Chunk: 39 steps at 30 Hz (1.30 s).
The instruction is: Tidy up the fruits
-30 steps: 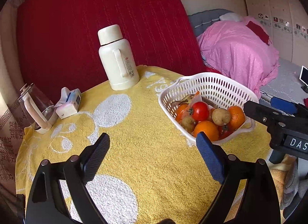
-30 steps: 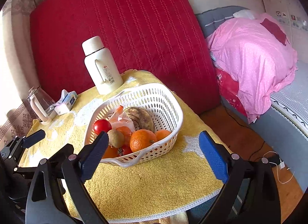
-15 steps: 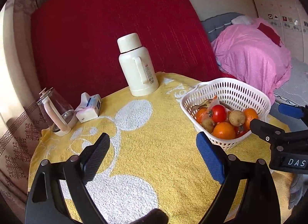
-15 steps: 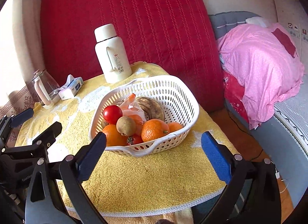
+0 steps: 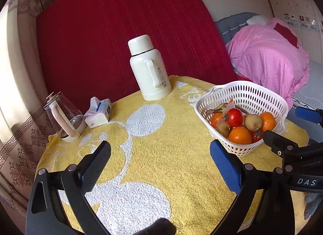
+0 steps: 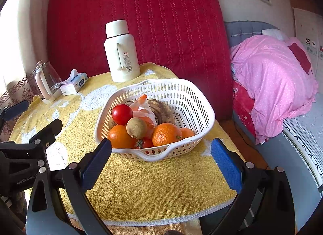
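Observation:
A white perforated basket (image 6: 193, 101) sits on the yellow towel-covered table; it also shows in the left wrist view (image 5: 254, 93). It holds oranges (image 6: 166, 134), a red tomato (image 6: 122, 113), a brown kiwi (image 6: 136, 127), a dark banana (image 6: 161, 109) and a plastic-wrapped item. My right gripper (image 6: 160, 160) is open and empty, just in front of the basket's near rim. My left gripper (image 5: 160, 164) is open and empty over the table's middle, left of the basket.
A cream thermos (image 5: 150, 69) stands at the table's back. A glass kettle (image 5: 62, 117) and a tissue pack (image 5: 99, 111) stand at the left. A red mattress (image 5: 121, 22) leans behind. A bed with a pink quilt (image 6: 270, 85) is to the right.
Both grippers have pulled back and risen slightly, so more of the table shows. The right gripper turned left to centre on the basket. Both stayed open.

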Available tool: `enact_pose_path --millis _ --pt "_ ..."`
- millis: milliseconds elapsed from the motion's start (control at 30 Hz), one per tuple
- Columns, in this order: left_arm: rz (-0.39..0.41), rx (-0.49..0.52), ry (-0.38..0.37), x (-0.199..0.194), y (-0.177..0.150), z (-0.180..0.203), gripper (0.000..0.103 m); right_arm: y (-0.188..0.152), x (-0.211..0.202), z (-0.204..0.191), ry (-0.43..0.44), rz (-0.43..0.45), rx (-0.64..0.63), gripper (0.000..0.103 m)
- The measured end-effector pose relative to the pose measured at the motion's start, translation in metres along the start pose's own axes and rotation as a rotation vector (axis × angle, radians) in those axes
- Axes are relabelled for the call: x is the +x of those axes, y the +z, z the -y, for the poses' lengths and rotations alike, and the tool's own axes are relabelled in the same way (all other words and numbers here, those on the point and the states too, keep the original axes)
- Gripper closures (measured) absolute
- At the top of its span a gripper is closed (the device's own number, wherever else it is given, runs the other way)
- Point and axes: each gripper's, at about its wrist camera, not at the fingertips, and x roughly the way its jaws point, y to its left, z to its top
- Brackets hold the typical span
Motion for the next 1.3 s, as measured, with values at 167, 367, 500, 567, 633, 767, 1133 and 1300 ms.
enact_pose_path --millis 167,367,500,567,633,767,1133,1300 --pt "-0.005 -0.006 0.018 0.001 -0.001 -0.001 0.005 0.0 0.0 -0.001 -0.007 0.002 -0.008 0.003" --pt "-0.015 -0.008 0.038 0.005 -0.003 -0.003 0.005 -0.001 0.0 -0.002 -0.009 0.003 -0.012 0.003" --pt "-0.019 -0.008 0.053 0.007 -0.004 -0.004 0.005 -0.002 -0.001 -0.004 -0.015 0.006 -0.023 0.003" --pt "-0.02 -0.006 0.054 0.007 -0.004 -0.004 0.005 -0.002 -0.001 -0.006 -0.02 0.01 -0.032 0.003" --pt "-0.02 -0.001 0.058 0.007 -0.005 -0.003 0.005 -0.002 -0.001 -0.007 -0.024 0.013 -0.039 0.003" --pt "-0.022 -0.003 0.069 0.008 -0.004 -0.003 0.005 -0.002 -0.002 -0.009 -0.033 0.023 -0.045 0.003" --pt "-0.021 -0.004 0.07 0.009 -0.006 -0.004 0.005 -0.002 -0.006 -0.009 -0.05 0.047 -0.055 0.003" --pt "-0.021 0.004 0.069 0.009 -0.007 -0.002 0.005 -0.002 -0.006 -0.01 -0.049 0.046 -0.056 0.003"
